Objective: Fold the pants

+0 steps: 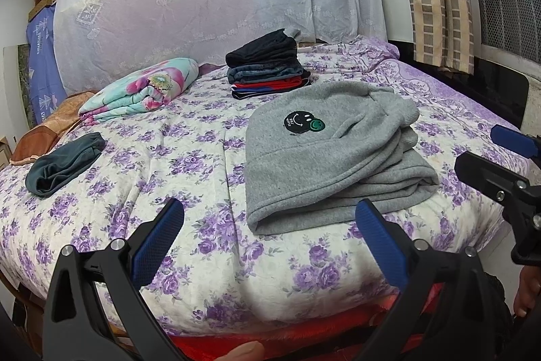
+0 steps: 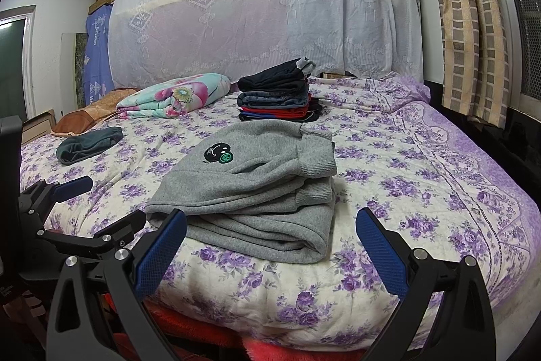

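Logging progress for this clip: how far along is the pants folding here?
Nearly finished, it seems. The gray pants lie folded in layers on the floral bedspread. Nothing is in hand: the left gripper and right gripper are open and clear of the fabric. Possibly left: moving them onto the stack of folded clothes behind.

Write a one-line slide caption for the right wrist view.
Open right gripper faces folded grey pants on the floral bedspread, with a clothes stack behind.
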`<state>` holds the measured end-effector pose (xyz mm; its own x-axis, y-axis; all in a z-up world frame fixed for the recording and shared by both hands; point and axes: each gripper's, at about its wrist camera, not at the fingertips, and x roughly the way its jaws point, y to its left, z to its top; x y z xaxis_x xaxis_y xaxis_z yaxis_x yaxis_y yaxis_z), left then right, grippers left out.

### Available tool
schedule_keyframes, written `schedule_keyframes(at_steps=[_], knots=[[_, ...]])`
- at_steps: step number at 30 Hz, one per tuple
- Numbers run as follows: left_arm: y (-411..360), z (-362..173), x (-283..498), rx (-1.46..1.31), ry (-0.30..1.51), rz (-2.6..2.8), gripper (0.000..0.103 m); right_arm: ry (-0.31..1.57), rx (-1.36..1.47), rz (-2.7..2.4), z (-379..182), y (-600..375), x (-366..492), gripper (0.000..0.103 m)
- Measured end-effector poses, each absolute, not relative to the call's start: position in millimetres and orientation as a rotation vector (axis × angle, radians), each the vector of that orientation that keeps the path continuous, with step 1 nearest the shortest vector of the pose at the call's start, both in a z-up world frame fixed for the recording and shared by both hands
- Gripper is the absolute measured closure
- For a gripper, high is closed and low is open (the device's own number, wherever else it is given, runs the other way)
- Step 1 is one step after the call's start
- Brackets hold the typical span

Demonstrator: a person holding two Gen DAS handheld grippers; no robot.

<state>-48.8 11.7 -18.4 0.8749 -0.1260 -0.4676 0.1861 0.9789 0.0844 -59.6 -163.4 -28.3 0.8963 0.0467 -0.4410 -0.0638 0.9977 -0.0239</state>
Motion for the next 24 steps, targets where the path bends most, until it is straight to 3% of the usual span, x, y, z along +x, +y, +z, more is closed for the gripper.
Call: schedule_keyframes(at_steps=[24], knots=[[13, -28, -37, 0.119, 0.518, -0.191, 0.004, 0.482, -0.014, 0.065, -35, -170, -50, 0.003]])
